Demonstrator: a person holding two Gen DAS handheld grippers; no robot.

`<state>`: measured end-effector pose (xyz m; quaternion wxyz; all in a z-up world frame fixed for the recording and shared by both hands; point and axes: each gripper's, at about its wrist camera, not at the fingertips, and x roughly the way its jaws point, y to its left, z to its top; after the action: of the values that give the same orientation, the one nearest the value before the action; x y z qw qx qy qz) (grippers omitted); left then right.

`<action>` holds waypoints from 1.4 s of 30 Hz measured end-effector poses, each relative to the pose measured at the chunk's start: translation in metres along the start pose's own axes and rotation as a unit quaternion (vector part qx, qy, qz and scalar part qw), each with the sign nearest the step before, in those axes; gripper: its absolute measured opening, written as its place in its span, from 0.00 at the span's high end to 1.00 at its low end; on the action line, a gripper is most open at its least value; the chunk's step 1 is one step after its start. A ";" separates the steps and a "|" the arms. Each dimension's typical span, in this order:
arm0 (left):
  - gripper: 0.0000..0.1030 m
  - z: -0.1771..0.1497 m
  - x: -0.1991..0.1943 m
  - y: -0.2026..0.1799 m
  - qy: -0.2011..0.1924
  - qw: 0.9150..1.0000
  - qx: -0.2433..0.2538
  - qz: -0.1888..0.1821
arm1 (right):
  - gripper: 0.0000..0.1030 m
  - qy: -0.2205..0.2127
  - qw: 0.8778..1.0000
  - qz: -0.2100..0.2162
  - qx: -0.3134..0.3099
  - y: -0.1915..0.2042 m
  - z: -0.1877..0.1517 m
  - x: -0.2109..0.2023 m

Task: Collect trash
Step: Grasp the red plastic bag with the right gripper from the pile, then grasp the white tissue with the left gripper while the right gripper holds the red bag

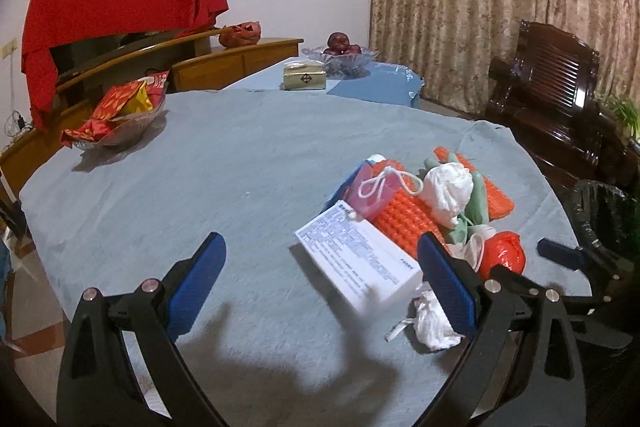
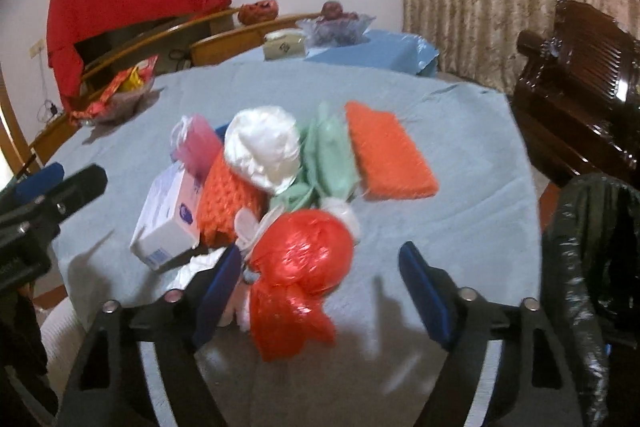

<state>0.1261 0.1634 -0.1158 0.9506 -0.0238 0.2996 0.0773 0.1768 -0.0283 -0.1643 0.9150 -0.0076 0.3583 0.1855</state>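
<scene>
A heap of trash lies on the blue-grey tablecloth (image 1: 200, 187): a white printed box (image 1: 356, 259), orange bubble wrap (image 1: 404, 215), a pink bag with a white cord (image 1: 370, 187), a white crumpled bag (image 1: 446, 193), green wrap (image 1: 476, 203), a red plastic bag (image 1: 504, 253) and white tissue (image 1: 432, 319). My left gripper (image 1: 322, 273) is open, with the box's near end between its fingers. My right gripper (image 2: 320, 283) is open around the red plastic bag (image 2: 300, 267), not closed on it. The right gripper also shows in the left view (image 1: 560, 255).
A bin lined with a black bag (image 2: 588, 267) stands at the table's right edge. A glass bowl of red and yellow packets (image 1: 120, 115) sits at the far left. A tissue box (image 1: 304, 77) and a fruit bowl (image 1: 340, 57) are behind. A dark wooden chair (image 1: 560, 95) stands on the right.
</scene>
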 end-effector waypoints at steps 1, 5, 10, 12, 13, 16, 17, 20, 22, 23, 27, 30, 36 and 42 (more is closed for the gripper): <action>0.09 0.000 0.000 0.000 0.001 1.000 -0.001 0.000 | 0.35 0.003 1.000 0.003 0.000 0.001 -0.001 0.002; 0.09 -0.003 0.000 -0.003 0.002 1.000 0.003 -0.002 | 0.53 0.020 0.999 0.027 0.001 -0.001 -0.004 0.007; 0.09 -0.005 -0.003 -0.013 0.002 1.000 0.009 -0.010 | 0.58 0.010 0.999 0.031 0.005 -0.007 -0.006 -0.006; 0.09 -0.007 -0.005 -0.018 0.002 1.000 0.010 -0.014 | 0.58 0.001 1.000 0.026 0.009 -0.013 -0.005 -0.016; 0.09 -0.008 -0.006 -0.021 0.002 1.000 0.011 -0.015 | 0.58 -0.003 1.000 0.022 0.010 -0.017 -0.005 -0.021; 0.09 -0.011 -0.007 -0.030 0.005 1.000 0.014 -0.023 | 0.58 -0.012 1.000 0.009 0.017 -0.027 -0.004 -0.033; 0.09 -0.013 -0.007 -0.033 0.005 1.000 0.015 -0.025 | 0.58 -0.015 1.000 0.006 0.019 -0.030 -0.004 -0.036; 0.09 -0.018 -0.009 -0.045 0.008 0.999 0.019 -0.033 | 0.58 -0.023 0.999 -0.004 0.029 -0.041 -0.004 -0.045; 0.09 -0.022 -0.008 -0.054 0.011 0.999 0.021 -0.038 | 0.58 -0.027 0.999 -0.011 0.031 -0.048 -0.005 -0.052; 0.09 -0.024 -0.007 -0.058 0.014 0.999 0.020 -0.040 | 0.58 -0.029 0.999 -0.014 0.029 -0.049 -0.006 -0.053; 0.18 -0.035 -0.001 -0.077 0.028 0.998 0.026 -0.051 | 0.58 -0.031 0.999 -0.020 0.030 -0.056 -0.008 -0.057; 0.19 -0.044 0.007 -0.088 0.041 0.997 0.034 -0.053 | 0.58 -0.030 0.999 -0.020 0.035 -0.060 -0.011 -0.057; 0.21 -0.059 0.024 -0.092 0.067 0.996 0.037 -0.041 | 0.58 -0.027 0.999 -0.018 0.040 -0.067 -0.015 -0.055; 0.55 -0.063 0.036 -0.087 0.096 0.994 0.027 -0.055 | 0.58 -0.027 0.999 -0.018 0.038 -0.067 -0.015 -0.054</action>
<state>0.1338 0.0769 -0.1880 0.9207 -0.0222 0.3894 0.0145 0.1534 -0.1107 -0.1480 0.9269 0.0262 0.3405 0.1556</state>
